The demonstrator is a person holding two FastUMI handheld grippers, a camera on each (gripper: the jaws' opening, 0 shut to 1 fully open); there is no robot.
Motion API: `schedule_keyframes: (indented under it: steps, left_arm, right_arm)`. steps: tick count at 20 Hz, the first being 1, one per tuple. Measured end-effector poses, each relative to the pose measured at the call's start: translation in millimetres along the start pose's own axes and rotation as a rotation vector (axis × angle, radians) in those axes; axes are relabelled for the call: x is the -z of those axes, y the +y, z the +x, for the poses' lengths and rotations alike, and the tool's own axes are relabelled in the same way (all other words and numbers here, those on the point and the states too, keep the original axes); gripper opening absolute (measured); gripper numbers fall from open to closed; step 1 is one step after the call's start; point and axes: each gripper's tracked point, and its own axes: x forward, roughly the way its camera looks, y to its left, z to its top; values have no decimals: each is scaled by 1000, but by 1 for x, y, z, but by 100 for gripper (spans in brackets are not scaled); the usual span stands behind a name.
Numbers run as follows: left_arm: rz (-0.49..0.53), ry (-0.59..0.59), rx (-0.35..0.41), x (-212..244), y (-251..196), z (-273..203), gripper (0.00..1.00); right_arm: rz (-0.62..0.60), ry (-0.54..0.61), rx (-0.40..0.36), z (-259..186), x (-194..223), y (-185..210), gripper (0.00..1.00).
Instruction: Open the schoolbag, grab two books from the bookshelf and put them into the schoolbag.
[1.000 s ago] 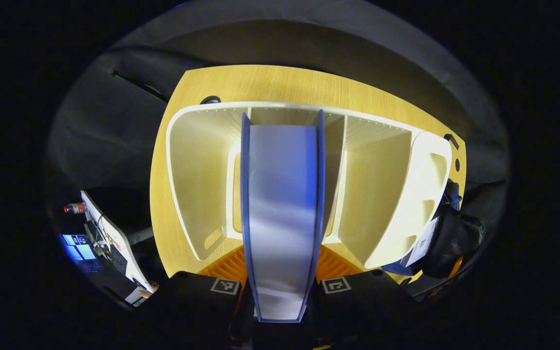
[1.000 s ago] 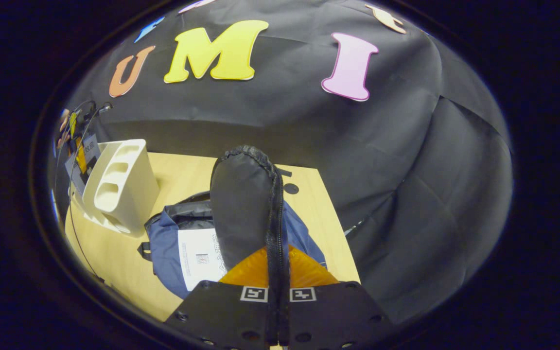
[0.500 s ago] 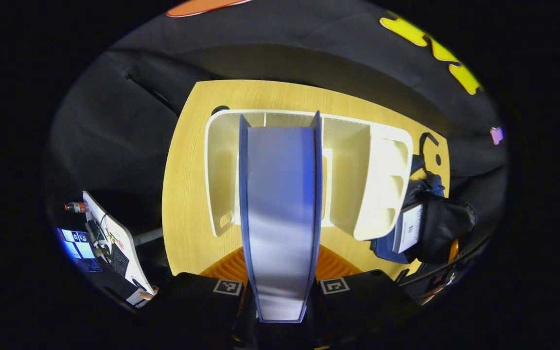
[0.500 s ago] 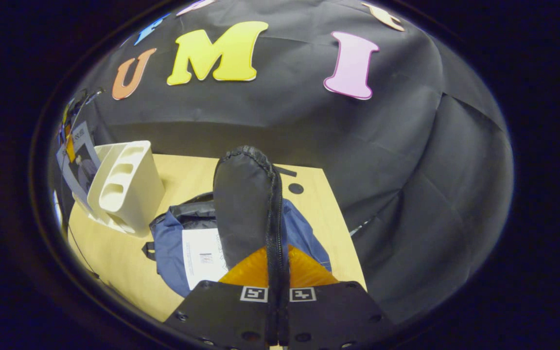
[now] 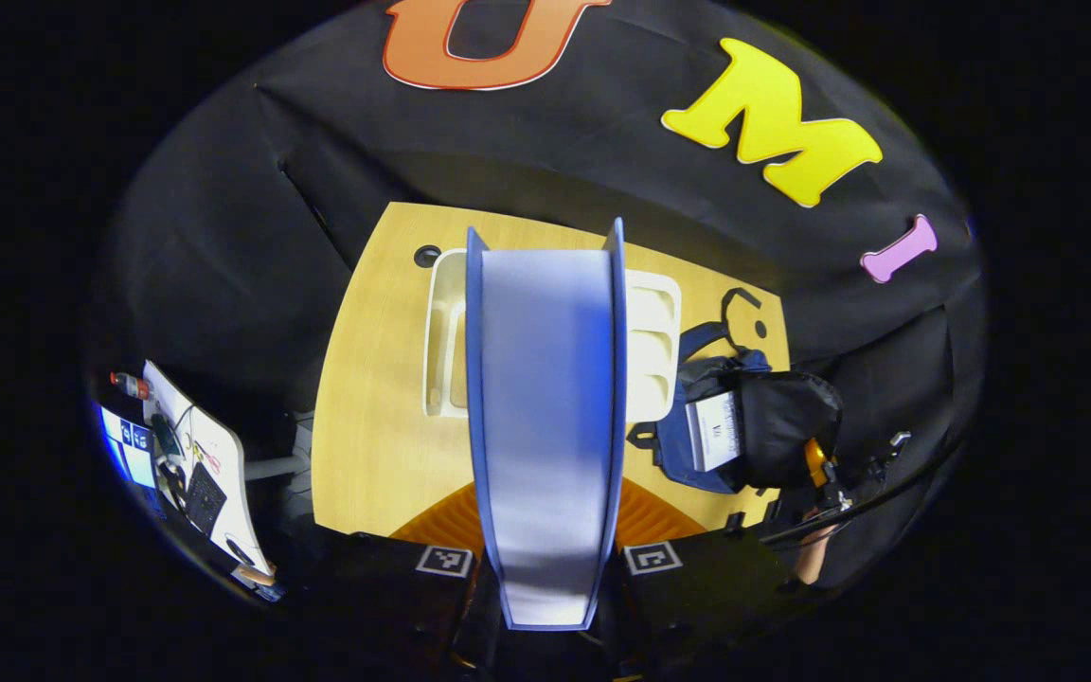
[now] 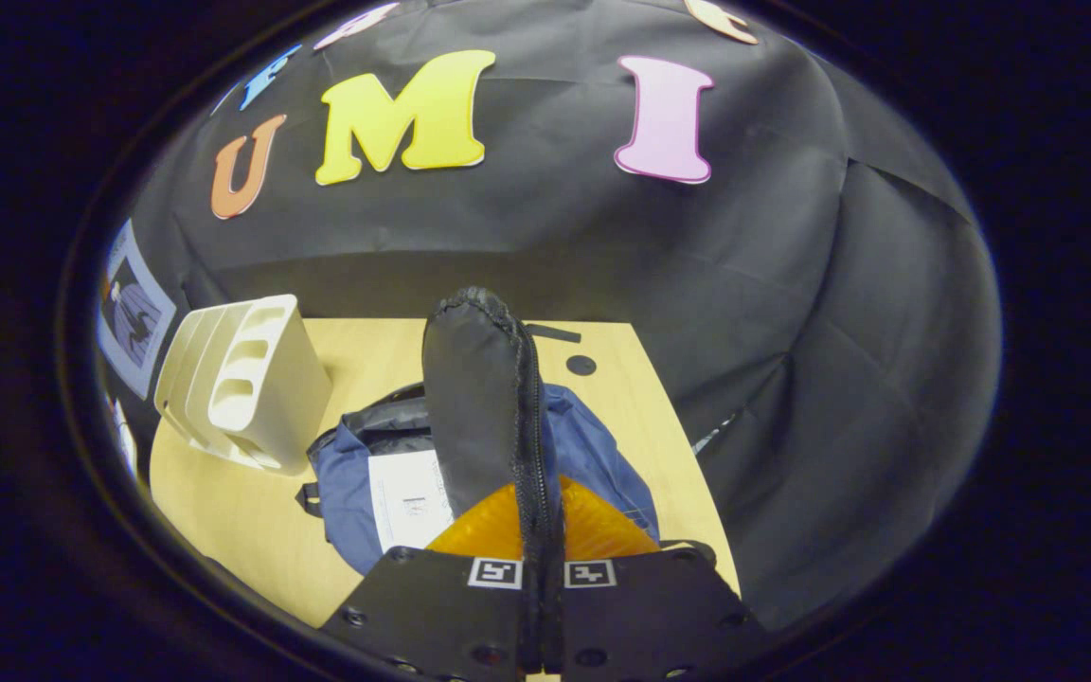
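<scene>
Two grips: left gripper (image 5: pixel 545 568) clamps book (image 5: pixel 545 417); right gripper (image 6: pixel 543 606) pinches schoolbag flap (image 6: pixel 474 398). We lower book spine-first into schoolbag (image 5: pixel 697 436).

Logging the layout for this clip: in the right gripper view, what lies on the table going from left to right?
White bookshelf → blue schoolbag with a white sheet inside → black bag flap, pinched up by the right gripper → bare table edge.
</scene>
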Motion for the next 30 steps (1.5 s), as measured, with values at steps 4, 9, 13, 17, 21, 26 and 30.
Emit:
schedule_keyframes:
  steps: [4,9,13,17,21,26,30]
  left_arm:
    - [-65,1,185,22,-45,-9,44]
    - [-73,-16,401,31,-102,20,44]
    - [-65,-16,484,40,-138,54,44]
    - [30,-33,527,68,-165,104,44]
    - [-5,12,564,97,-205,156,44]
    - [-78,40,598,109,-242,226,44]
    - [-189,79,602,119,-252,268,44]
  right_arm:
    - [-10,-5,1,-5,-1,3,1]
    - [-16,-5,12,-9,3,1,1]
    - [-27,-5,19,-9,5,0,1]
    - [-22,-10,13,-6,5,-2,1]
    - [-22,-5,13,-4,6,-5,1]
    - [-39,-5,9,-1,6,-11,1]
    - [-31,0,14,0,5,-19,1]
